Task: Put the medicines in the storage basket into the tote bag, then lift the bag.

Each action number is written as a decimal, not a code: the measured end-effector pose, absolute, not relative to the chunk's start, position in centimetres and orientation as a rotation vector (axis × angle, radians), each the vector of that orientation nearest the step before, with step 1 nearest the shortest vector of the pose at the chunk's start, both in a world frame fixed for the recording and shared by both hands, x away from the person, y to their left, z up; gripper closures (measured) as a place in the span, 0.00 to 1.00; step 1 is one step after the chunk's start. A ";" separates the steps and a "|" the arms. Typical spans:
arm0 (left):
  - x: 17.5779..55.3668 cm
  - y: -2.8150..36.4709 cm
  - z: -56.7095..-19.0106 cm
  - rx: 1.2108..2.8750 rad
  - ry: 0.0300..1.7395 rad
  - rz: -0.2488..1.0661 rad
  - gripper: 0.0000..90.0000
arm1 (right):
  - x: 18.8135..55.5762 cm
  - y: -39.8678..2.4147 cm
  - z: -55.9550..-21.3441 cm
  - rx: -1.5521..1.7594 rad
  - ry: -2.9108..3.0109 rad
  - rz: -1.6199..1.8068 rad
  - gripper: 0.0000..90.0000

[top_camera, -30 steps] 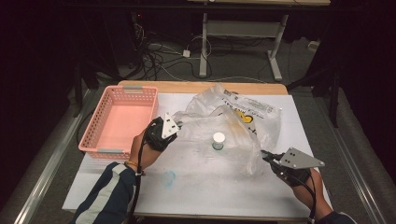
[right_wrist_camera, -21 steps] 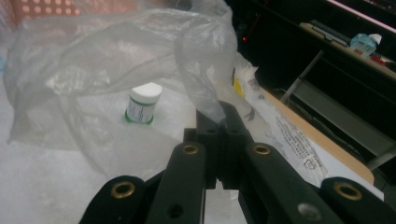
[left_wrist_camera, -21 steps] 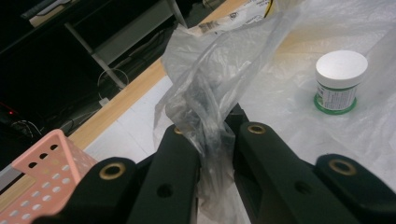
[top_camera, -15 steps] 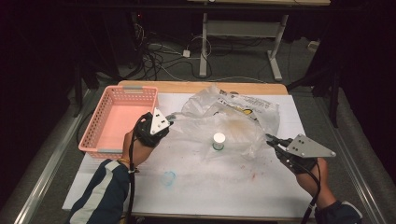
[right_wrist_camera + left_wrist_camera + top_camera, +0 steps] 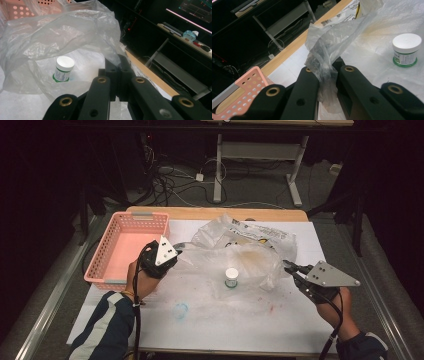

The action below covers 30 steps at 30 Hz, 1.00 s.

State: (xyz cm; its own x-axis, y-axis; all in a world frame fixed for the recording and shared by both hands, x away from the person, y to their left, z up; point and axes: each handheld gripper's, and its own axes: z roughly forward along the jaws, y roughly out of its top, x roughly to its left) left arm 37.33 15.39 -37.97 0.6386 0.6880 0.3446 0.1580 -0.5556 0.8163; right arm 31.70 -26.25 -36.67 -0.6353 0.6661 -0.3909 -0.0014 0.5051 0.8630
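A clear plastic bag (image 5: 245,257) lies on the white-covered table, stretched between both grippers. My left gripper (image 5: 181,249) is shut on the bag's left edge, and a bunched fold of film (image 5: 322,57) is pinched between its jaws (image 5: 325,71). At the bag's right edge my right gripper (image 5: 287,265) is also shut, clamping the thin film (image 5: 62,32) at its tips (image 5: 117,67). A small white-capped jar (image 5: 231,277) with a green label stands upright inside the raised bag (image 5: 406,49) (image 5: 63,68).
A pink perforated basket (image 5: 107,265) stands at the table's left, close to my left hand. A second printed plastic bag (image 5: 260,232) lies behind the clear one. A small clear ring (image 5: 180,310) rests on the white sheet near the front. The wooden table edge (image 5: 215,213) runs along the back.
Both grippers have risen a little with the bag's edges, the left one drifting toward the basket. The film stands higher and wider around the jar, which has not moved.
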 end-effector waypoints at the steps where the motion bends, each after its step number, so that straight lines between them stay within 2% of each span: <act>1: 37.3 15.4 -37.9 2.067 0.658 0.854 0.97 | 31.7 -26.3 -36.6 0.544 2.010 1.158 1.00; 17: 36.6 16.2 -36.9 2.037 0.645 0.849 0.97 | 31.3 -26.0 -35.9 0.522 2.001 1.169 1.00; 30: 37.9 15.3 -36.3 1.985 0.621 0.819 0.97 | 31.9 -25.7 -35.2 0.509 1.980 1.187 1.00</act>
